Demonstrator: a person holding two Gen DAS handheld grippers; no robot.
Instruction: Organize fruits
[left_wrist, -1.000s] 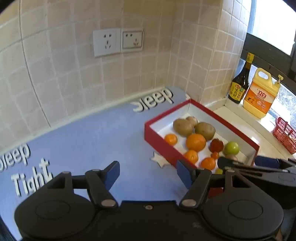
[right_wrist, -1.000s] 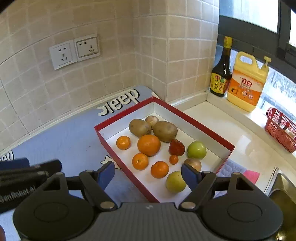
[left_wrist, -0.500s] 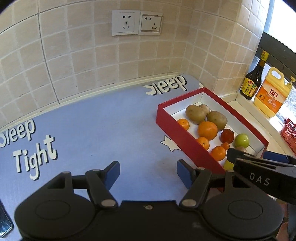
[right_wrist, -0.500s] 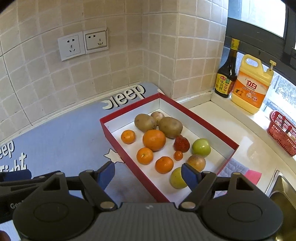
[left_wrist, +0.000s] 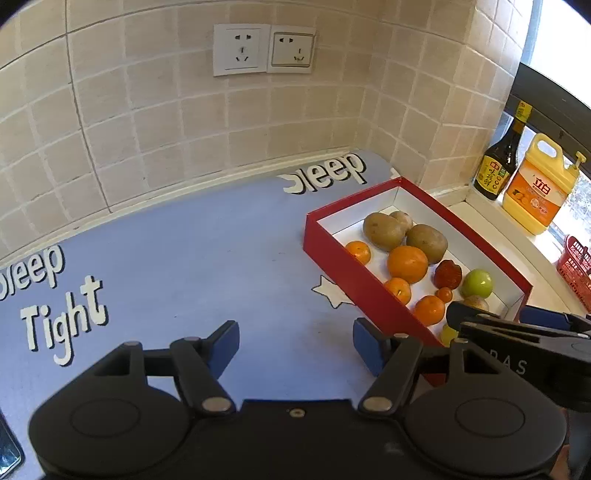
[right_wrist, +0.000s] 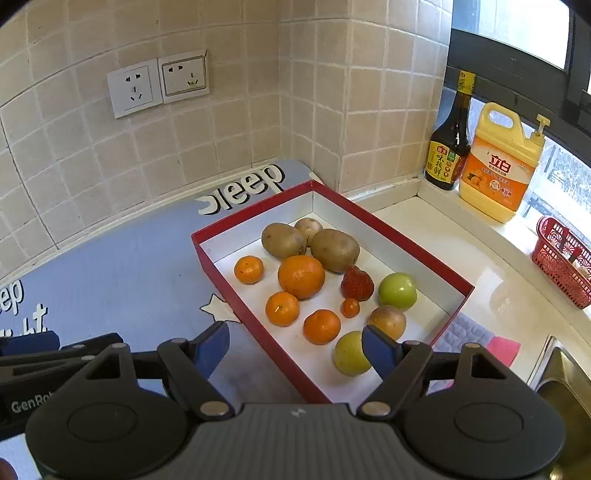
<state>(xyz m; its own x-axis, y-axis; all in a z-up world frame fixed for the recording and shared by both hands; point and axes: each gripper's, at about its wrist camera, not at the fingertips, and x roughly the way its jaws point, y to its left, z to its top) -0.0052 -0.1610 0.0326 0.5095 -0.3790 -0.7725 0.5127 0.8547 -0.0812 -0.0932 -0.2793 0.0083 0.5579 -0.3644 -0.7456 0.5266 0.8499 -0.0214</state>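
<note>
Red-walled cardboard box (right_wrist: 391, 229) with a white interior sits on a blue mat (right_wrist: 122, 273) in the tiled corner of a counter, at 12 o'clock from the right gripper (right_wrist: 295, 350). Inside it, loose on the floor of the box: two brown potatoes, one (right_wrist: 282, 240) touching the other (right_wrist: 334, 250), with a small pale round item (right_wrist: 308, 226) just behind them at the far end. A large orange (right_wrist: 301, 276) lies against the potatoes. Three smaller mandarins lie at 9 o'clock (right_wrist: 248, 269), 7 o'clock (right_wrist: 282, 308) and 6 o'clock (right_wrist: 321, 326) of it. A strawberry (right_wrist: 357, 283), a green apple (right_wrist: 397, 290), a tiny orange fruit (right_wrist: 350, 307), a brownish round fruit (right_wrist: 388, 320) and a yellow-green fruit (right_wrist: 351, 352) fill the near end.

Right gripper: jaws stand wide, nothing between them; it hangs above the near wall of the box, its right finger overlapping the yellow-green fruit in view.

Left gripper (left_wrist: 295, 345): jaws wide and empty, over bare mat, with the box at 2 o'clock.

At 2 o'clock on the sill stand a dark sauce bottle (right_wrist: 448, 147) and a yellow detergent jug (right_wrist: 498, 166), side by side; a red basket (right_wrist: 561, 258) sits farther right.
</note>
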